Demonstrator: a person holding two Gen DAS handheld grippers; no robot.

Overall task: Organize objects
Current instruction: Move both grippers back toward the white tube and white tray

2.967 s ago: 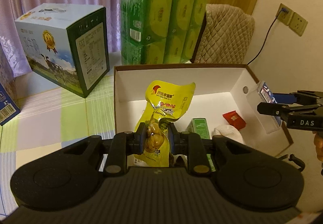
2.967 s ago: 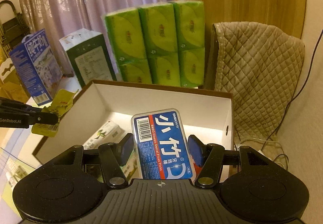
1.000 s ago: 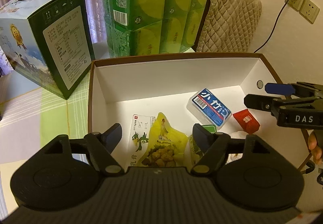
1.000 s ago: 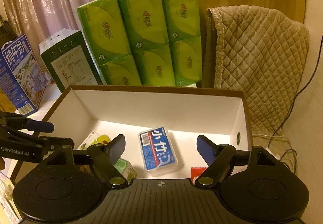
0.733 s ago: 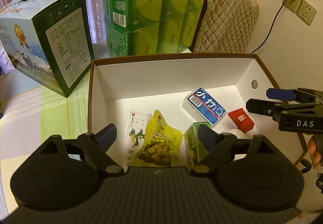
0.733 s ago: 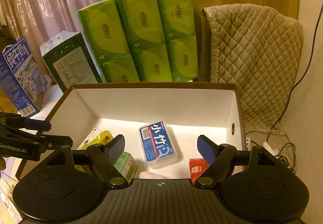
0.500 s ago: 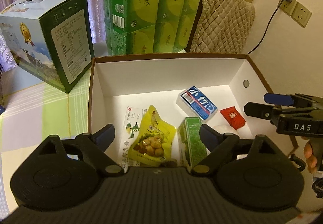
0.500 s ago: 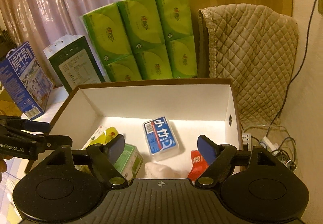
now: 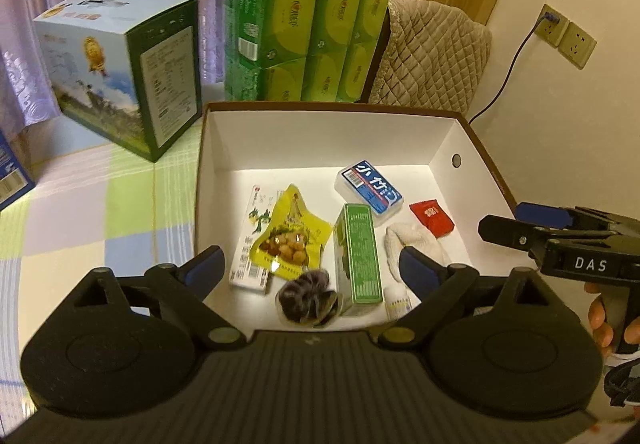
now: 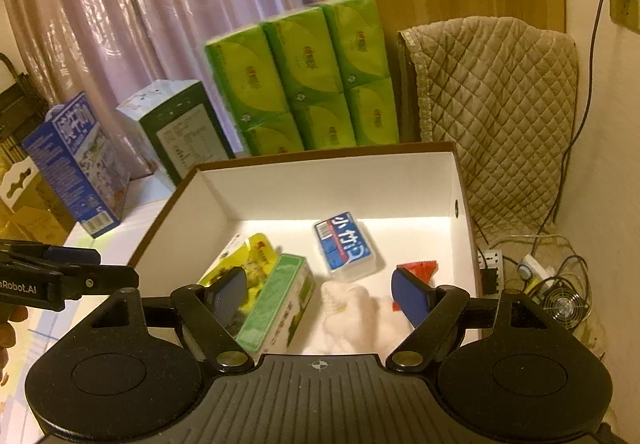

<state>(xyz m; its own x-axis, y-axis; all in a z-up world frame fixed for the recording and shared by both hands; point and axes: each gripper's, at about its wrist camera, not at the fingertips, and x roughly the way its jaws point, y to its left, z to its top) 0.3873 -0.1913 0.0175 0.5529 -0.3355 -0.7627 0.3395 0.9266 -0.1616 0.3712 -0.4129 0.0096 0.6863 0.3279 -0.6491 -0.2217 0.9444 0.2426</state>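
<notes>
Looking through the left wrist view, the left gripper hangs above the near edge of the white box with its fingers spread wide and nothing between them. Inside lie a yellow snack pouch overlapping a flat white card pack, a green carton, a blue floss-pick case, a red sachet, a white cloth and a dark wrapped item, blurred so I cannot say what it is. The right gripper shows at the box's right side.

From the right wrist view, the right gripper is likewise apart and empty over the box's near part, with the green carton and cloth just below it.

The contents sit crowded and overlapping, so a reach for one item could catch its neighbour or drag the light pouch. A low finger could also knock the box wall and shift it on the table.
</notes>
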